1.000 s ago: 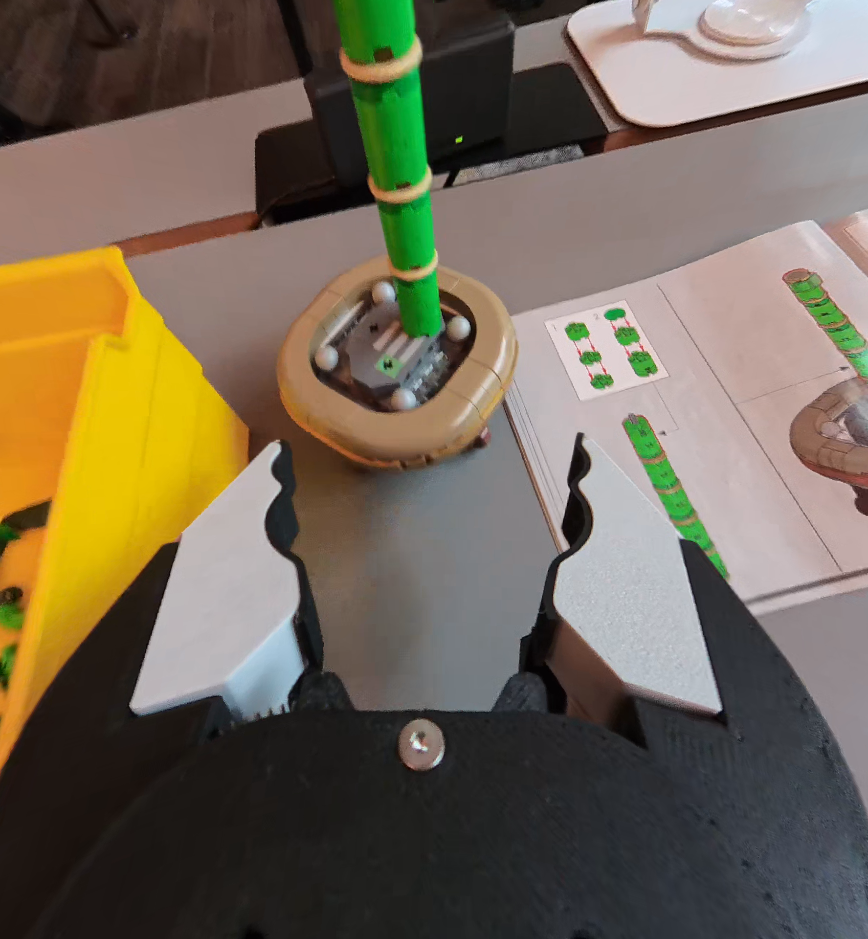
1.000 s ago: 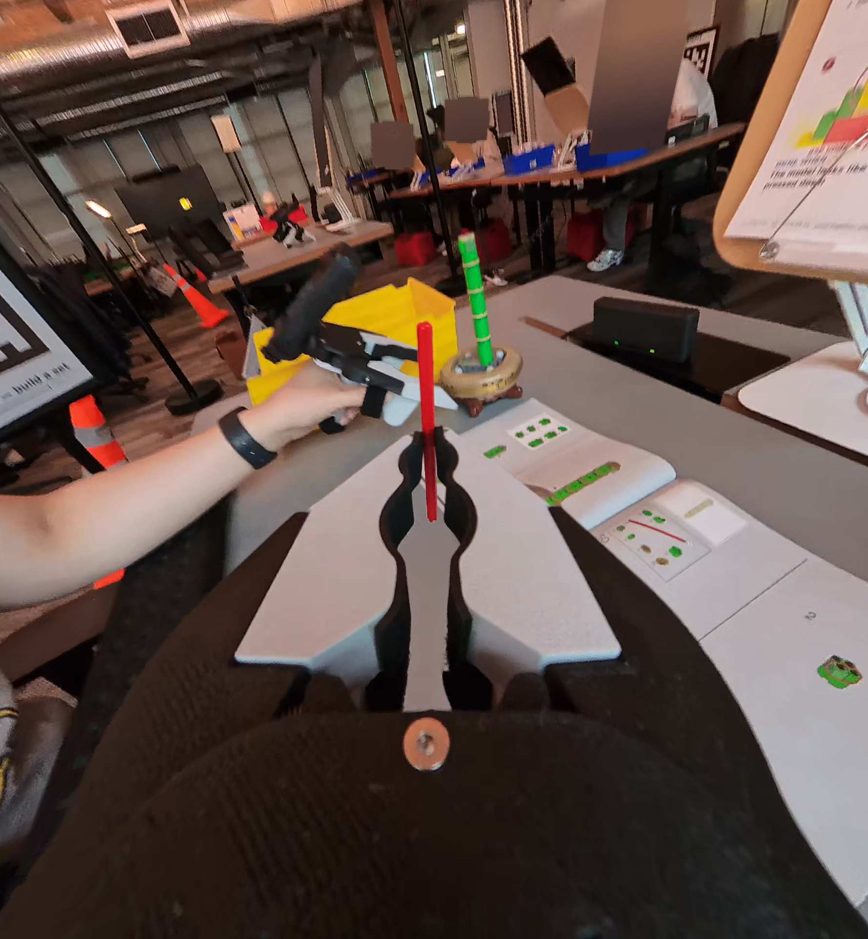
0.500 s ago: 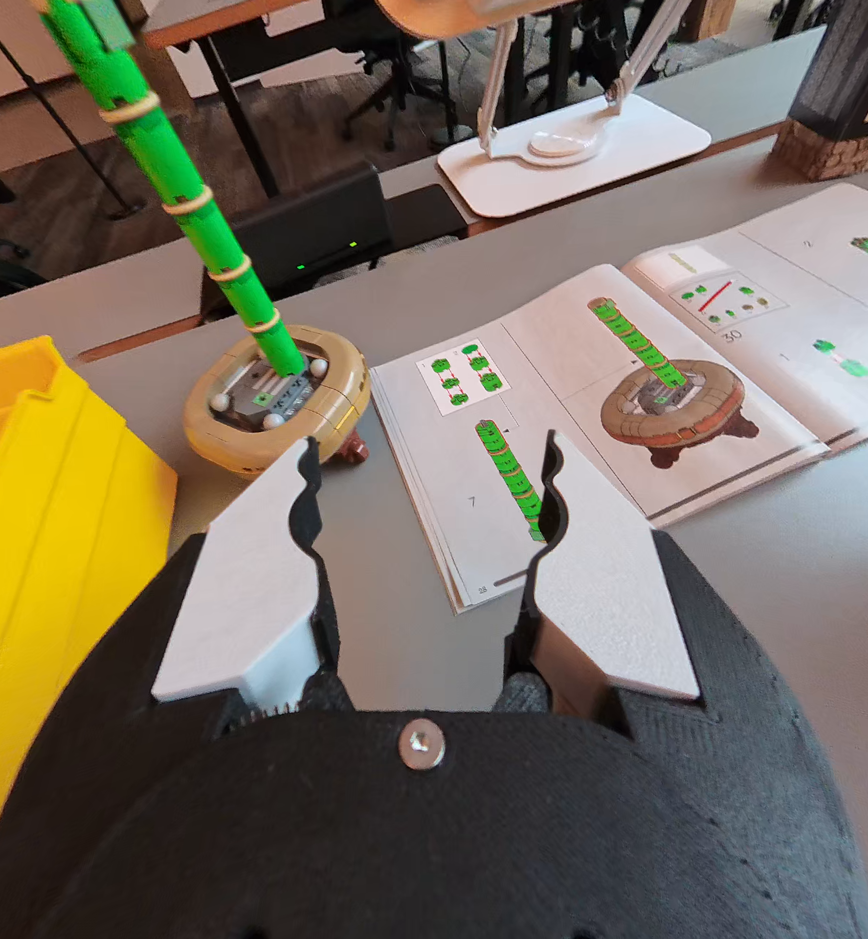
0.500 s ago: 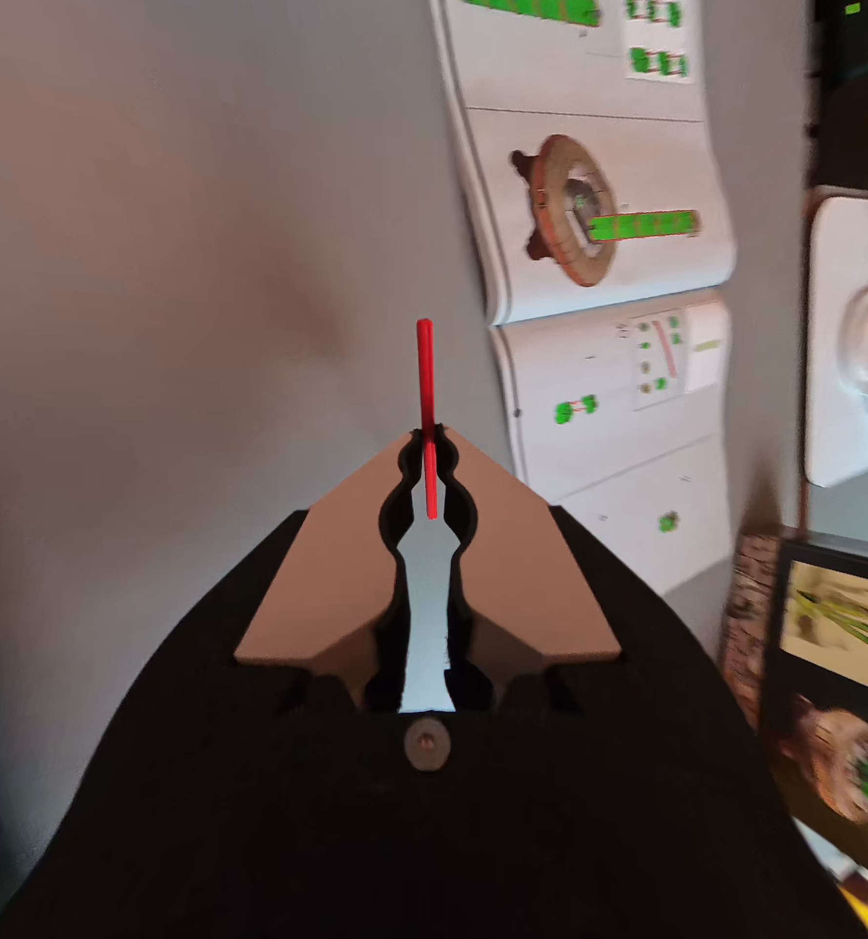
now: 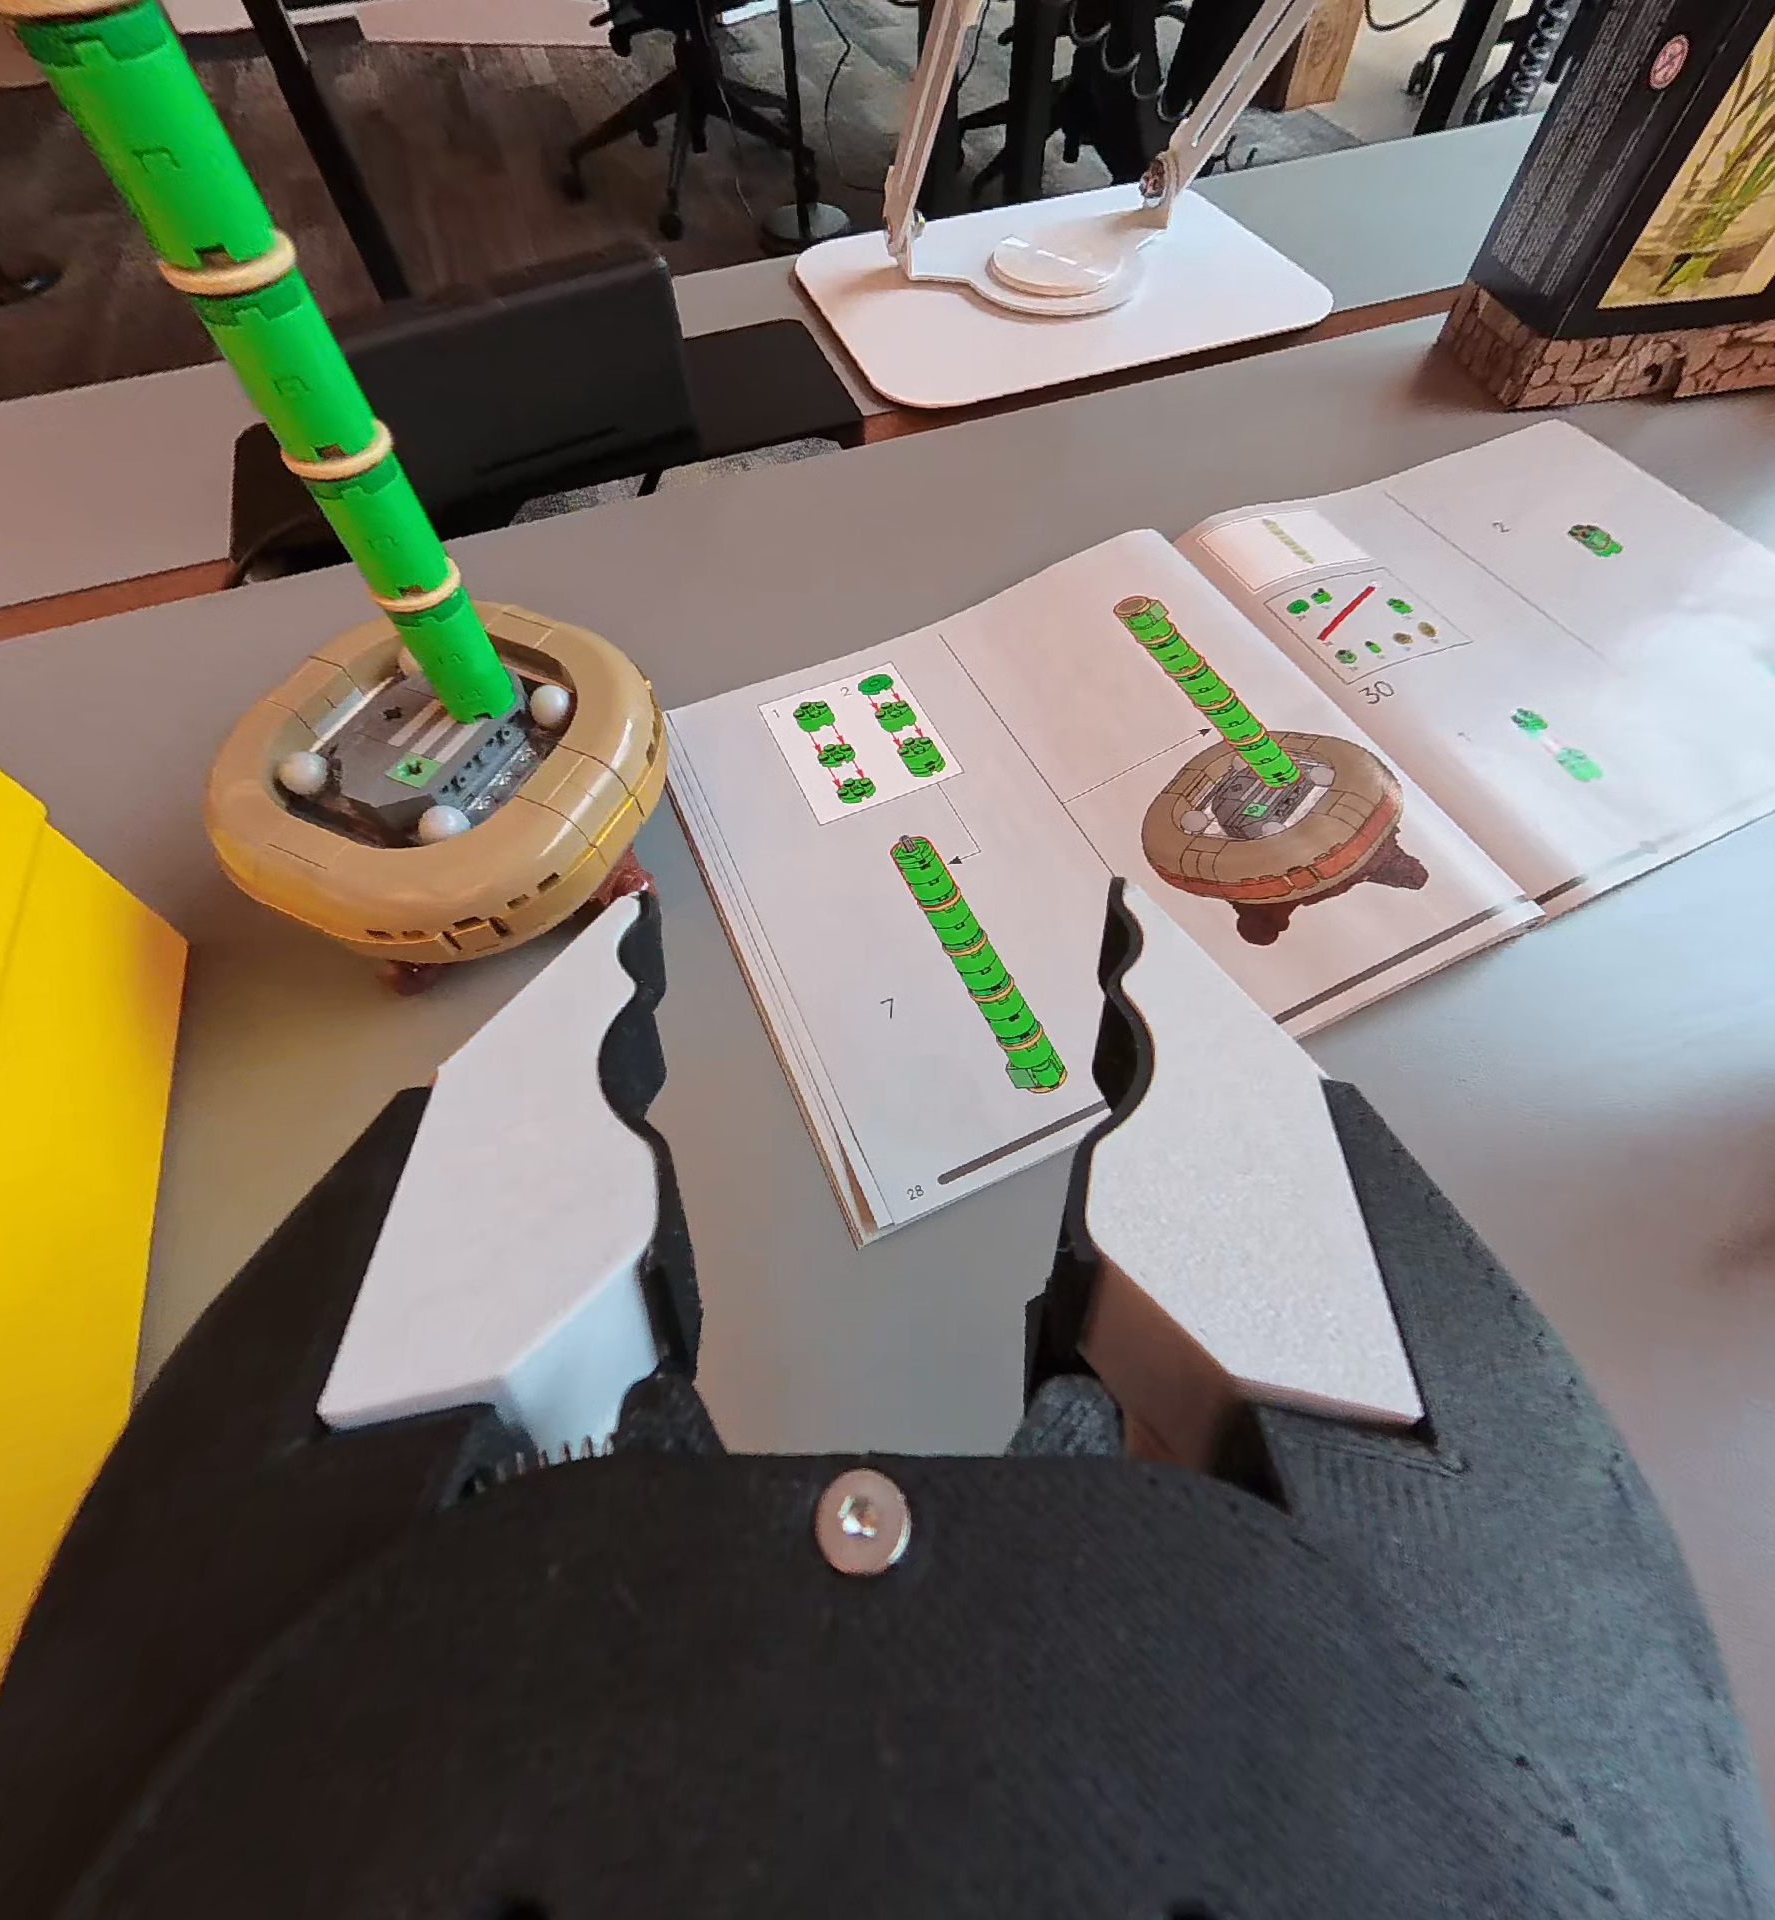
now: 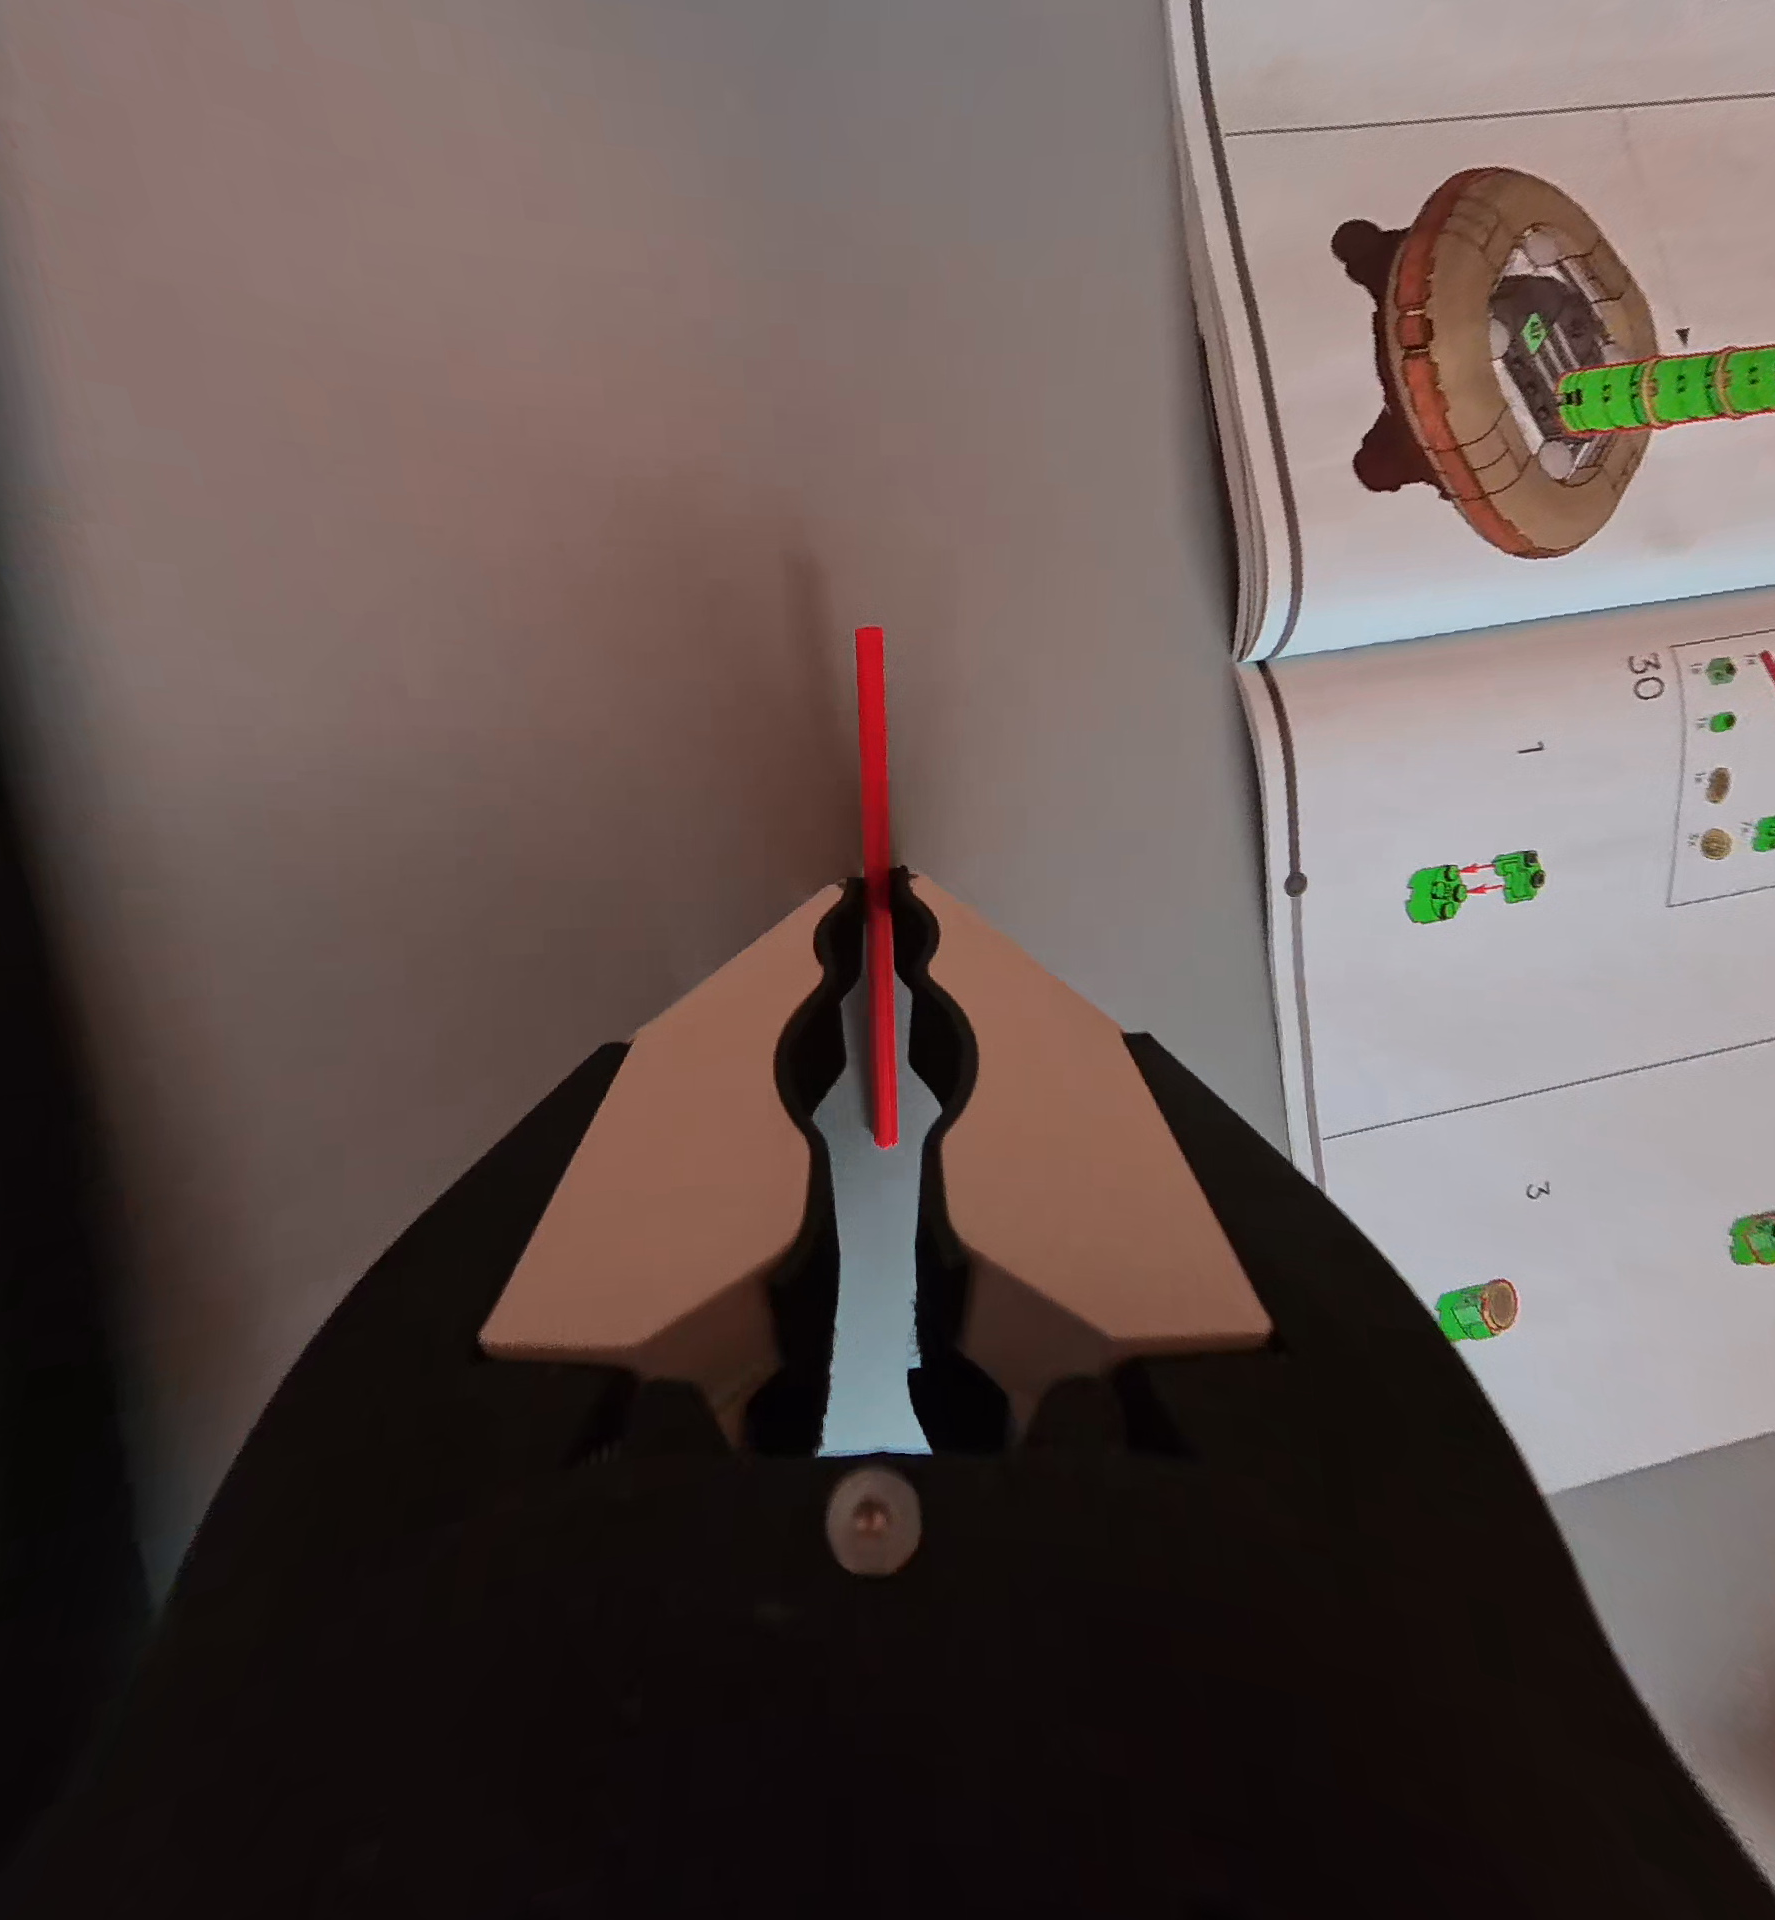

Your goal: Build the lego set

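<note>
Red thin plastic rod (image 6: 872,790) sits clenched in the right gripper (image 6: 875,883); the released left gripper (image 5: 878,914) shows only its tip, cropped, right of the open instruction booklet (image 5: 1122,831).

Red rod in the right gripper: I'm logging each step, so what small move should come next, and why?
Probably lower the red rod onto the grey table beside the instruction booklet and release. The right gripper is shut on it, pointing down at bare tabletop, while the left gripper is open and empty near the green stalk.
</note>
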A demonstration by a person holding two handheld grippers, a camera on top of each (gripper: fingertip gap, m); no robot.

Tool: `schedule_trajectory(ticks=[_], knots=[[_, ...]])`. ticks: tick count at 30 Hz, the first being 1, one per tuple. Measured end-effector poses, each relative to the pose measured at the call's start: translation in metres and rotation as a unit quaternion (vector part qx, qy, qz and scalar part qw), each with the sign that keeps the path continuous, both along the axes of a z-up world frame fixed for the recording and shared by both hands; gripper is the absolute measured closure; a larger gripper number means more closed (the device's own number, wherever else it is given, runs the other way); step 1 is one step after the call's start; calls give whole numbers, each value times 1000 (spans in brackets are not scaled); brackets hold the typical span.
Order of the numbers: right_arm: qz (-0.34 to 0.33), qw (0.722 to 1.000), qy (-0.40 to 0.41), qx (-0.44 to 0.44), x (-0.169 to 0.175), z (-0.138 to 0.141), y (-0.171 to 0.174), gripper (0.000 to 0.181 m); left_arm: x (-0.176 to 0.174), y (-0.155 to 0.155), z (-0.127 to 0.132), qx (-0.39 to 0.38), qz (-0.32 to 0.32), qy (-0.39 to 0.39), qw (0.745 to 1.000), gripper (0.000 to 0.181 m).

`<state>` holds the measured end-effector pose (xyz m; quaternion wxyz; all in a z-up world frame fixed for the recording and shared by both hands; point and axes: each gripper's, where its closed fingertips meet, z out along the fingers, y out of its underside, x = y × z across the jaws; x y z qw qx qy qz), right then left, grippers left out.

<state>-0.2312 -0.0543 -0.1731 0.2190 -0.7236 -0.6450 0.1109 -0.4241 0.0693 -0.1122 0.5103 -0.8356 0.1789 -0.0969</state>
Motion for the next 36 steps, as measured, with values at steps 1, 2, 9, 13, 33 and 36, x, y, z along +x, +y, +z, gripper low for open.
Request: schedule_trajectory(ticks=[1,2,9,13,33,36], knots=[[2,1000,6,-3,-1,0,0,177,0,0,1,1,-1,-2,1000,98],[4,1000,13,-6,-1,0,0,177,0,0,1,1,-2,-4,1000,99],[19,990,113,-80,-2,0,-2,177,2,-3,6,-1,-12,-26,1000,98],[28,985,137,-97,-2,0,-3,176,0,-4,10,3,-12,-29,999,98],[-35,935,353,19,4,97,42,154,13,-14,48,53,-48,-107,992,93],[-86,907,401,97,22,137,67,147,18,-19,68,80,-64,-152,983,90]])
